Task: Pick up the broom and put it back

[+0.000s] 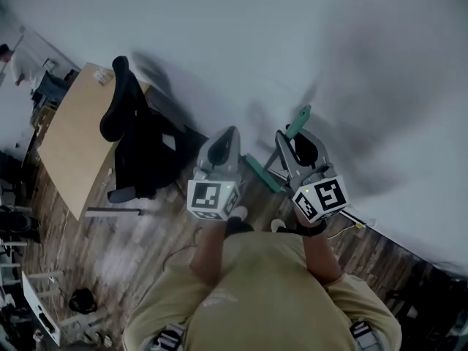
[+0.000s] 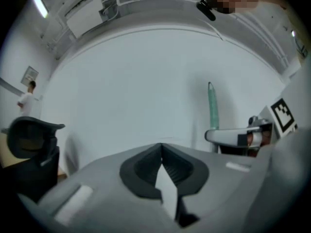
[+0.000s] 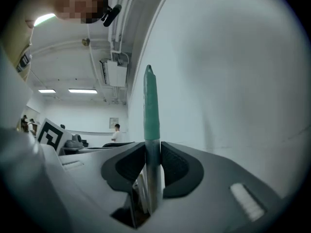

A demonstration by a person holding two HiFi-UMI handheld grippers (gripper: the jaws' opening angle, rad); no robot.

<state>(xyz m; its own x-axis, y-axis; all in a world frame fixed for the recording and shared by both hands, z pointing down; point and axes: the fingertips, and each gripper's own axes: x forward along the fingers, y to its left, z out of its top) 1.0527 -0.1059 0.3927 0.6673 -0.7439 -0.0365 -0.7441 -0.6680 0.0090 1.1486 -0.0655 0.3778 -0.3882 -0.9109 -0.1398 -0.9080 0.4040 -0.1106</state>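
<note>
My right gripper (image 1: 295,139) is shut on the broom: its grey shaft (image 3: 153,166) stands upright between the dark pads, and the green handle end (image 3: 150,106) rises above them against the white wall. From the head view the green tip (image 1: 298,121) pokes out past the jaws. A green bar (image 1: 262,172) lies lower down between the two grippers, and I cannot tell whether it is part of the broom. My left gripper (image 1: 225,134) is held level beside the right one, its jaws shut with nothing between them (image 2: 161,148). The left gripper view shows the broom handle (image 2: 213,108) to its right.
A white wall (image 1: 307,42) stands right in front. A black office chair (image 1: 135,137) and a wooden desk (image 1: 73,148) are to the left on the plank floor (image 1: 139,247). Cables lie near the wall's foot. A person (image 2: 26,98) stands far off at the left.
</note>
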